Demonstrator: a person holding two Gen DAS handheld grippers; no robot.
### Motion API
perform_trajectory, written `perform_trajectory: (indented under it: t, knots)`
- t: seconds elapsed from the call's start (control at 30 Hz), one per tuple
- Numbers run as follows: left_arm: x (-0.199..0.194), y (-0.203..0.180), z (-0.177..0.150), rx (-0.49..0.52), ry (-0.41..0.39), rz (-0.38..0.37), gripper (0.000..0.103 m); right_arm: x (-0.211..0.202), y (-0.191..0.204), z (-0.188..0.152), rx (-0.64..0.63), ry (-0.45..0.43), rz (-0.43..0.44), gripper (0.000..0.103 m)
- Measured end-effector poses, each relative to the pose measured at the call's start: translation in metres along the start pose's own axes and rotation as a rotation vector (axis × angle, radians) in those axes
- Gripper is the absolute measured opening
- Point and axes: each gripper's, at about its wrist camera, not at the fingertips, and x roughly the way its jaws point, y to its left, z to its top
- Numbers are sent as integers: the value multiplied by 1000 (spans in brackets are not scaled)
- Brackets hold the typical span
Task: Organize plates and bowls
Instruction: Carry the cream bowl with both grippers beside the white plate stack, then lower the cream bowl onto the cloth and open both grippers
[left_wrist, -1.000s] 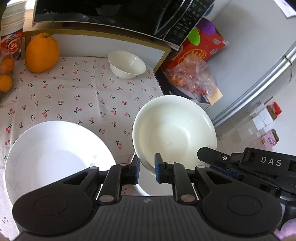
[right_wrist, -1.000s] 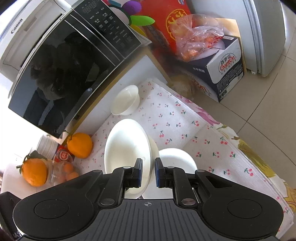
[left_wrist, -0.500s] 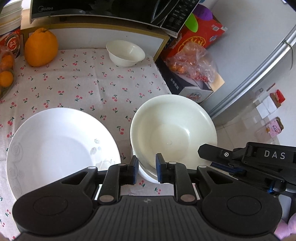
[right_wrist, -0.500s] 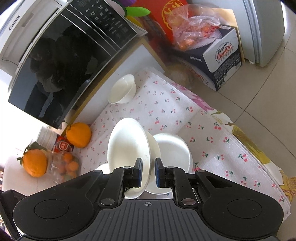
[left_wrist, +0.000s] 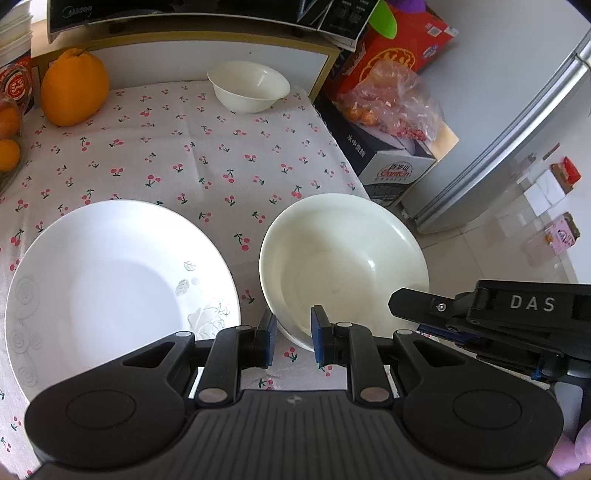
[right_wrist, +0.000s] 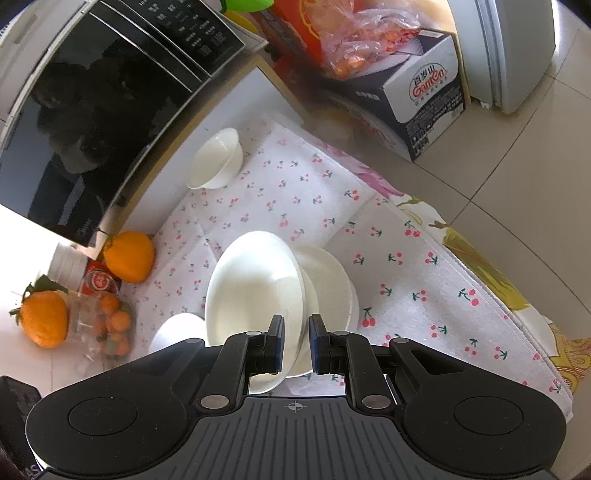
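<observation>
In the left wrist view a cream plate (left_wrist: 343, 254) sits at the table's right edge beside a large white patterned plate (left_wrist: 110, 280). My left gripper (left_wrist: 293, 338) stands with narrow jaws at the cream plate's near rim, not clamping it. My right gripper (left_wrist: 480, 314) holds that plate from the right. In the right wrist view my right gripper (right_wrist: 296, 341) is shut on the rim of the tilted cream plate (right_wrist: 255, 291), which leans over another cream dish (right_wrist: 332, 284). A small white bowl (left_wrist: 248, 88) stands at the back; it also shows in the right wrist view (right_wrist: 218, 158).
A cherry-print cloth (left_wrist: 207, 162) covers the table. A large orange fruit (left_wrist: 74, 90) and small oranges (left_wrist: 9, 155) lie at the left. A microwave (right_wrist: 96, 110) stands behind. A cardboard box (left_wrist: 391, 162) with a bag of fruit and a fridge (left_wrist: 517, 129) are on the right.
The cream plate in my right gripper has come lower and closer over the other dish. My left gripper has drawn back, so the plates look farther off.
</observation>
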Motion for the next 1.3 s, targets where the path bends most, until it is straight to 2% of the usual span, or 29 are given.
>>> perform_trajectory:
  t: [0.43,0.9,0.97,1.13,1.17,1.23,1.3]
  knots:
    - [10,-4,-1,21,26,16,18,15,-6,-1,-9,25,-57,17]
    - [12,-6,-3,26,27,29,19,11,-7,4,5,15,-48,18]
    - [13,-7,-4,30,27,31,20,7,-8,5,10,4,-43,24]
    - [11,-11,-4,38,17,22,21,0,-8,11,10,-24,-35,26]
    - [10,-11,-4,41,14,22,21,-1,-9,12,12,-29,-31,32]
    - [9,-13,-4,46,11,22,25,-2,-9,13,15,-38,-29,38]
    - [8,-14,-4,47,8,21,32,-4,-9,14,14,-44,-25,39]
